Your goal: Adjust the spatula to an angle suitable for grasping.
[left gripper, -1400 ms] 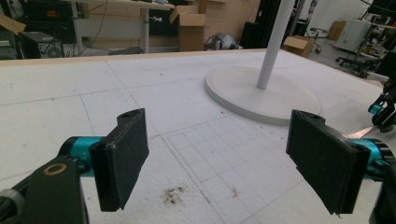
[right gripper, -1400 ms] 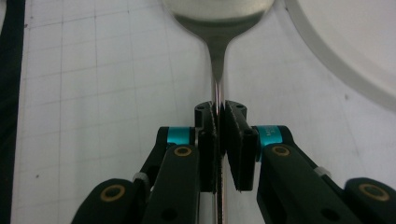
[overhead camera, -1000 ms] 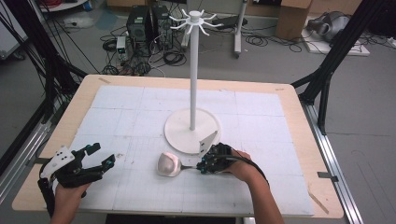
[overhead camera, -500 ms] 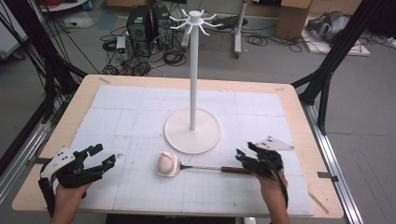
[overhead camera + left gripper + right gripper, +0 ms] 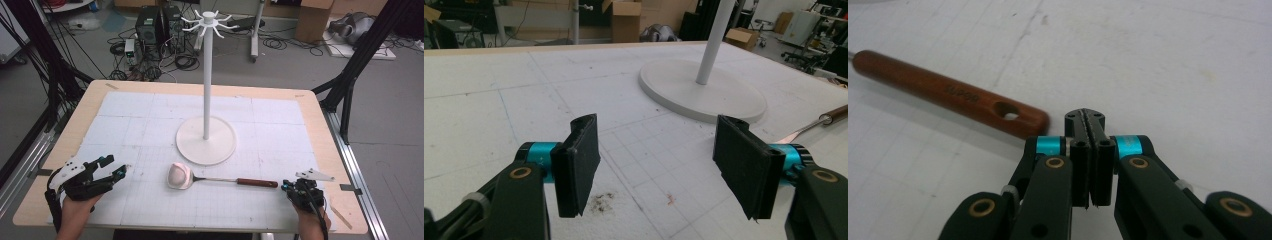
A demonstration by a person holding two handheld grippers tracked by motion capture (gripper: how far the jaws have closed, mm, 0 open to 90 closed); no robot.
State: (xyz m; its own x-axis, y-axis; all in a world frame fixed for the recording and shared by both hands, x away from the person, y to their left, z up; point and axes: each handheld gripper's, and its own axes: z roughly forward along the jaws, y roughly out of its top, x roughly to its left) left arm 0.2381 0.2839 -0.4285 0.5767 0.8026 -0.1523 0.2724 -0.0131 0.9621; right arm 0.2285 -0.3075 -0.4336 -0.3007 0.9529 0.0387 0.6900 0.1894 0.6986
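Right gripper (image 5: 296,191) has slid rightward off the ladle (image 5: 220,178) since the earlier frames, jaws just snapped fully together on nothing, parked just past the handle end. Ladle lies flat on the white mat (image 5: 125,115), bowl (image 5: 179,176) face-down near the stand base (image 5: 205,139), wooden handle (image 5: 948,95) pointing right, hang hole at its tip. Looks rigid, light, bowl-heavy; metal shank likely slippery, so grab the wood grip. Left gripper (image 5: 659,165) sits at the mat's near-left corner, well apart, jaws wide but just been narrowing, nothing between them.
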